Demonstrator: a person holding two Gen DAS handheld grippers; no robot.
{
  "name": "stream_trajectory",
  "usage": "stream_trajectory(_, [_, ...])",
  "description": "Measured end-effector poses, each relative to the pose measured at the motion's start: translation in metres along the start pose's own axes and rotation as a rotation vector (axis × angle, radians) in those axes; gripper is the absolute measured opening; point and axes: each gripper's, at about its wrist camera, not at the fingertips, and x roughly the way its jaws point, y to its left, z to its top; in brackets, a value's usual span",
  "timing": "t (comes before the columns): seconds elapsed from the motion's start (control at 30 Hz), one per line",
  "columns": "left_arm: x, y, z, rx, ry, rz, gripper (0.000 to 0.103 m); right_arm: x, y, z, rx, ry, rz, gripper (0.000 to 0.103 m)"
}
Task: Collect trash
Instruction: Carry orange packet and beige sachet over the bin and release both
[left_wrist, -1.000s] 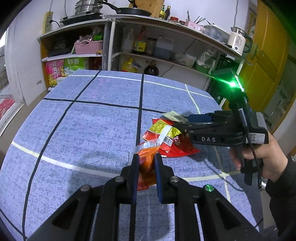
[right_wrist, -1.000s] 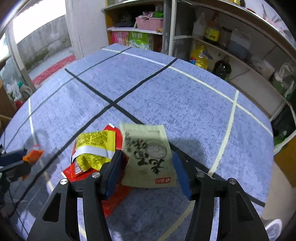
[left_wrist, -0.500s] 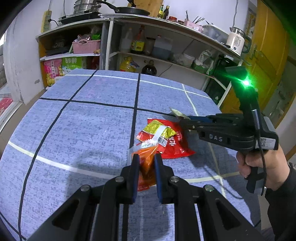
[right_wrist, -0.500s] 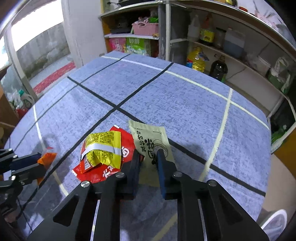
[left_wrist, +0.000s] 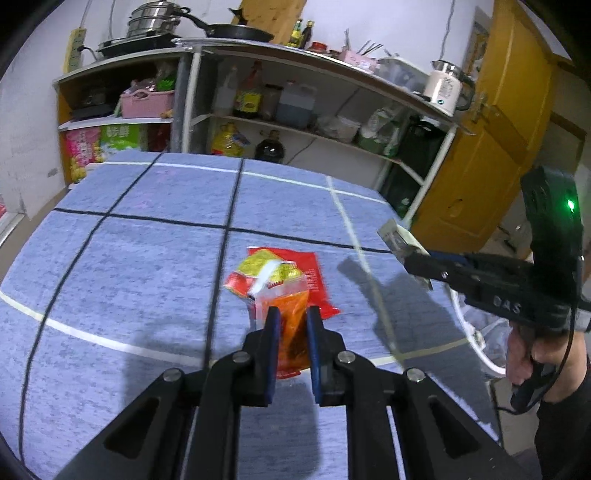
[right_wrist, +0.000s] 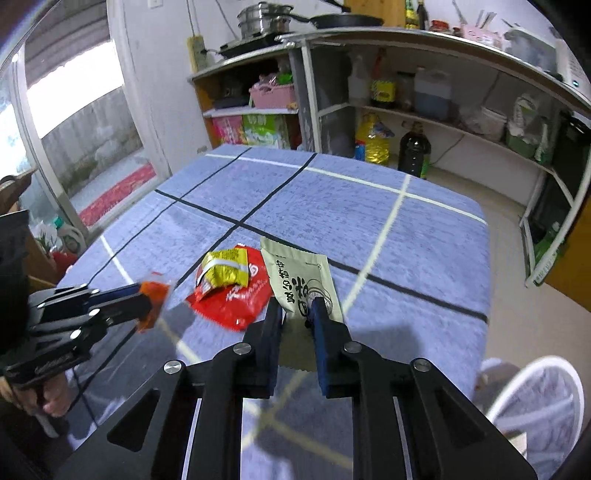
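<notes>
Up close, the left gripper (left_wrist: 289, 321) fingers pinch an orange packet (left_wrist: 290, 314), and the right gripper (right_wrist: 295, 314) fingers have just closed on a tan packet (right_wrist: 295, 275). Farther off, a red wrapper (right_wrist: 236, 295) lies on the blue desk (right_wrist: 369, 206).

This is a home kitchen: the open white shelf unit (left_wrist: 317, 110) carries steel stacked pots (left_wrist: 153, 22), a black frying pan (left_wrist: 236, 34) and plastic oil bottles (right_wrist: 373, 142).
</notes>
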Motion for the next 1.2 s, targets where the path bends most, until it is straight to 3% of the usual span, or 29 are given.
stream_trajectory(0.33, [0.004, -0.060, 0.000, 0.063, 0.001, -0.131, 0.014, -0.071, -0.044, -0.050, 0.119, -0.052, -0.084, 0.016])
stream_trajectory(0.67, [0.015, -0.147, 0.004, 0.166, 0.013, -0.257, 0.014, -0.136, -0.112, -0.102, 0.273, -0.104, -0.201, 0.016])
stream_trajectory(1.03, [0.061, -0.243, 0.001, 0.290, 0.077, -0.322, 0.014, -0.159, -0.160, -0.137, 0.329, -0.098, -0.389, 0.016])
stream_trajectory(1.2, [0.087, -0.270, -0.004, 0.316, 0.121, -0.333, 0.014, -0.152, -0.180, -0.146, 0.350, -0.064, -0.425, 0.017])
